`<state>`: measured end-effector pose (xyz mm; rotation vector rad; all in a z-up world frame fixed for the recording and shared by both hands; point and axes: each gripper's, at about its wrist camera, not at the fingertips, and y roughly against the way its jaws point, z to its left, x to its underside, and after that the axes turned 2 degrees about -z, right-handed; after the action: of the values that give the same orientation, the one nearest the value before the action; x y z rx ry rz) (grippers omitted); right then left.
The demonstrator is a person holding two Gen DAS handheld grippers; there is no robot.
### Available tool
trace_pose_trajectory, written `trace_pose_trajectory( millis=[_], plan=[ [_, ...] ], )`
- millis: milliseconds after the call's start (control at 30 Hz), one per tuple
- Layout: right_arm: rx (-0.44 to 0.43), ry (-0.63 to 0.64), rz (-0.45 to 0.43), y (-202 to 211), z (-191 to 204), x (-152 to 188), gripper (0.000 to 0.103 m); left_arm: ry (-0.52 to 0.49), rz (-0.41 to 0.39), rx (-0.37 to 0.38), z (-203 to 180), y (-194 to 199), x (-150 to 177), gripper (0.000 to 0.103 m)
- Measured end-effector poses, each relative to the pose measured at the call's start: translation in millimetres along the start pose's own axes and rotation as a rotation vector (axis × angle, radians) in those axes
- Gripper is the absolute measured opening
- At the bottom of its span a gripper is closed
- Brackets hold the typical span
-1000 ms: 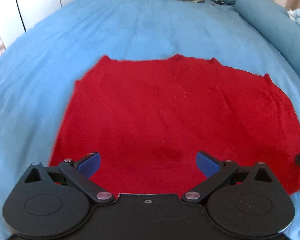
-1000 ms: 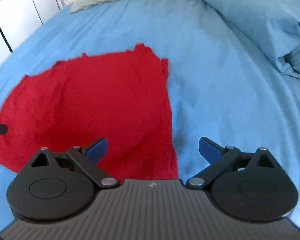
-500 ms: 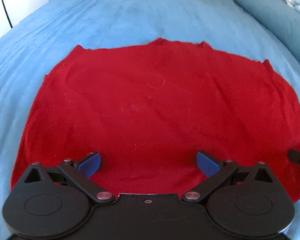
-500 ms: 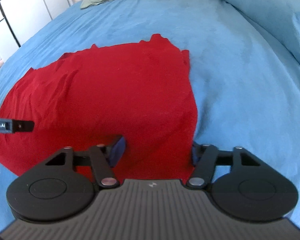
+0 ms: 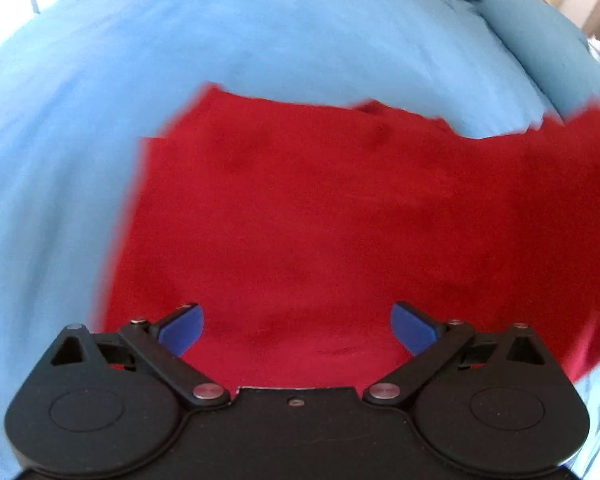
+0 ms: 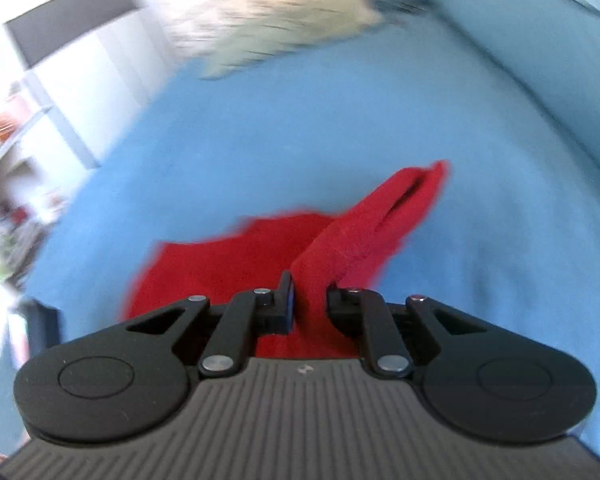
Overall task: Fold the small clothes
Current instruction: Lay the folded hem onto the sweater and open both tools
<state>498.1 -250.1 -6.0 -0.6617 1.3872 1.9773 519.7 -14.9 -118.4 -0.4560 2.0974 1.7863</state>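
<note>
A red garment [image 5: 320, 208] lies on the blue bed cover [image 5: 120, 60]. My left gripper [image 5: 296, 330] is open, its blue pads wide apart over the garment's near edge, holding nothing. My right gripper [image 6: 310, 306] is shut on the garment's right edge; the red cloth [image 6: 360, 232] rises from between its jaws in a lifted fold, with the rest of the garment lying behind to the left. In the left wrist view the garment's right side is raised near the frame's right edge. Both views are blurred by motion.
Blue bolster pillows [image 5: 540, 28] run along the bed's right side. A pale green cloth [image 6: 280, 20] lies at the head of the bed. White cupboards [image 6: 80, 80] stand to the left of the bed.
My right gripper has closed on the garment's right edge and lifted it into a fold. My left gripper stays open and has shifted relative to the garment.
</note>
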Motion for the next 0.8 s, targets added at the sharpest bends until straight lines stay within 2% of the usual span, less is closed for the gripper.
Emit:
trace_pose_trajectory(
  millis=[67,167,267,300,367,400,467,500,533,600,667,700,733,800],
  plan=[
    [-0.11,0.052,0.027,-19.1,48.0,-1.5,0.027,-0.015,-0.022,-0.035,31.0,16.7,8.7,0.102],
    [-0.19,0.142,0.096,-63.5,110.0,20.6,0.027,-0.045,-0.037,-0.076,73.7,28.8,29.0,0.102],
    [-0.188,0.205,0.234,-126.6,149.1,64.2,0.027,-0.064,-0.021,-0.082,105.1,28.8,49.3,0.102],
    [-0.15,0.218,0.274,-144.4,154.3,78.6,0.027,-0.065,-0.017,-0.08,112.3,28.3,54.7,0.102],
    [-0.138,0.198,0.309,-164.6,154.6,96.1,0.03,-0.062,-0.013,-0.064,123.7,28.0,63.5,0.102],
    [-0.135,0.193,0.296,-165.2,155.1,99.3,0.034,-0.062,-0.014,-0.054,126.2,28.5,65.9,0.102],
    [-0.166,0.195,0.269,-158.0,156.9,98.7,0.059,-0.067,-0.023,-0.034,127.0,31.9,68.0,0.102],
    [-0.169,0.199,0.252,-150.5,156.2,97.9,0.085,-0.071,-0.03,-0.023,126.0,35.0,67.3,0.102],
    [-0.179,0.212,0.218,-142.8,157.6,94.1,0.09,-0.078,-0.038,-0.012,126.4,38.5,66.5,0.102],
    [-0.223,0.221,0.162,-118.8,153.3,77.7,0.09,-0.088,-0.054,0.008,121.9,47.7,63.4,0.102],
    [-0.218,0.213,0.089,-87.0,140.9,60.8,0.09,-0.092,-0.076,0.034,117.1,60.5,60.3,0.102],
    [-0.196,0.212,0.049,-70.1,133.6,53.5,0.094,-0.094,-0.085,0.044,113.5,66.2,58.0,0.102],
    [-0.149,0.216,0.007,-53.5,124.8,46.8,0.103,-0.097,-0.094,0.055,108.7,71.6,55.3,0.102],
    [-0.037,0.23,-0.059,-20.2,105.0,51.3,0.103,-0.114,-0.105,0.064,98.7,76.8,52.7,0.102]
  ],
)
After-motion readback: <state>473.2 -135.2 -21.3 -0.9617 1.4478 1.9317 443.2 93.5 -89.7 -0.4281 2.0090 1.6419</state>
